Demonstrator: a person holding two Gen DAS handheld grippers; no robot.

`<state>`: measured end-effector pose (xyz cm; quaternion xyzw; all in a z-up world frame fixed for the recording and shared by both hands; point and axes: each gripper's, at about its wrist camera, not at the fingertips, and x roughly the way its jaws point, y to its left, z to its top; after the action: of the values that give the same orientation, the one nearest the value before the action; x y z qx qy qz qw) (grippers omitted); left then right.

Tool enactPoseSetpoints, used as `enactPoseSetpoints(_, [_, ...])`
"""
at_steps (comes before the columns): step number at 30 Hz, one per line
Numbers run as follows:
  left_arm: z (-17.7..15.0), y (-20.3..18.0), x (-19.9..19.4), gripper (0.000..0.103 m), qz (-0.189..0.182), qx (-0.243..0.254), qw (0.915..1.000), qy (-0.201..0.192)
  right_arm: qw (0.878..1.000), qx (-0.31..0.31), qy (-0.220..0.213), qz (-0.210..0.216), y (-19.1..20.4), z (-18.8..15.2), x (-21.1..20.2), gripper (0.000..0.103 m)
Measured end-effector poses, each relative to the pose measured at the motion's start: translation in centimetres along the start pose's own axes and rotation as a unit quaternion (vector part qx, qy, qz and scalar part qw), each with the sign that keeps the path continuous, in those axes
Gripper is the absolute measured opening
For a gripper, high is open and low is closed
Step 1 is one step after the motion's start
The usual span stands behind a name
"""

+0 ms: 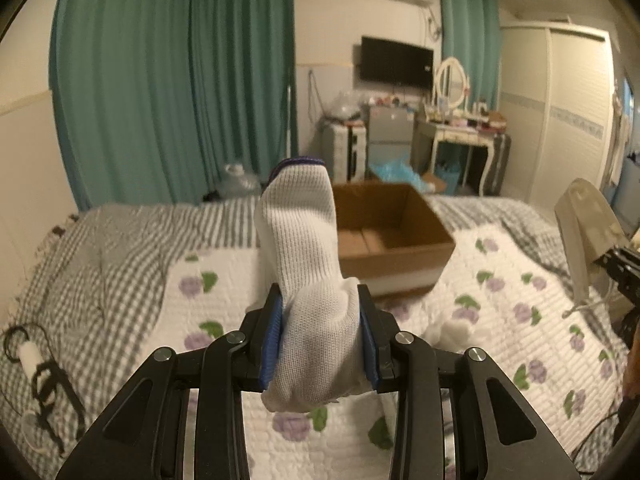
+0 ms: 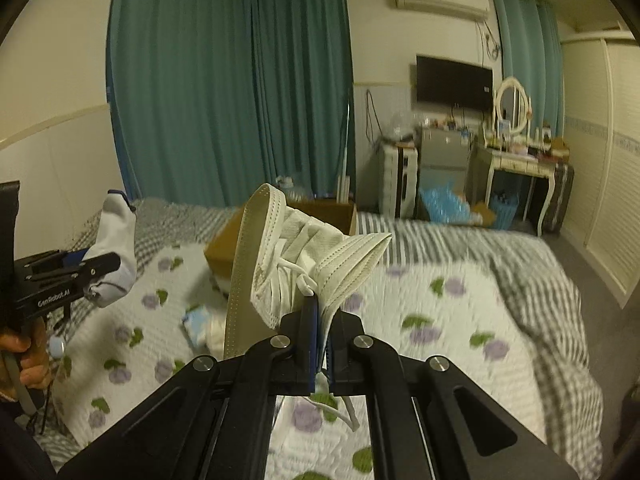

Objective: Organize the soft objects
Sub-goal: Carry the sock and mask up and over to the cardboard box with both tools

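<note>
Left tongs (image 1: 320, 336) clench a white sock (image 1: 304, 248), right tongs (image 2: 320, 344) grip a face mask (image 2: 316, 240), cardboard box (image 1: 400, 232) at twelve o'clock.

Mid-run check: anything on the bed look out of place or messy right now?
Mostly tidy. Both held items are clear of the bed: the white sock in the left gripper, the face masks in the right gripper. One small crumpled white-and-blue item lies loose on the floral quilt, outside the cardboard box.
</note>
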<state>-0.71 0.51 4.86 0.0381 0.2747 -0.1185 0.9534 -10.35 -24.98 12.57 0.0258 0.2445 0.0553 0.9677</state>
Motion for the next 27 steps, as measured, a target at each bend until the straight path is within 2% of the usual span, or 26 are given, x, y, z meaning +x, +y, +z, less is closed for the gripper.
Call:
enactPoseSetpoints(8, [3.2,-0.5,-1.8,0.033,-0.002,0.015,0.9979,-0.062,0.998,-0.043,-0.049,-0.006,1.1,4.8,-0.4,0.003])
enactPoseSetpoints(11, [4.3,-0.4,-1.5,0.033,-0.008,0.014,0.9974,-0.070,0.997,-0.052,-0.062,-0.002,1.6,6.2,0.4,0.003])
enactPoseSetpoints(17, [6.8,-0.5,0.7,0.033,-0.016,0.009,0.9966,-0.080,0.993,-0.079,-0.085,-0.003,2.4,8.9,3.0,0.003])
enactPoseSetpoints(23, [9.4,-1.0,3.8,0.034,-0.015,0.037,0.9952,-0.090,0.990,-0.107,-0.092,-0.003,3.0,11.2,6.8,0.003])
enactPoseSetpoints(27, [11.2,-0.9,6.7,0.034,-0.014,0.043,0.9956,-0.082,0.990,-0.116,-0.086,-0.004,3.0,11.8,10.5,0.003])
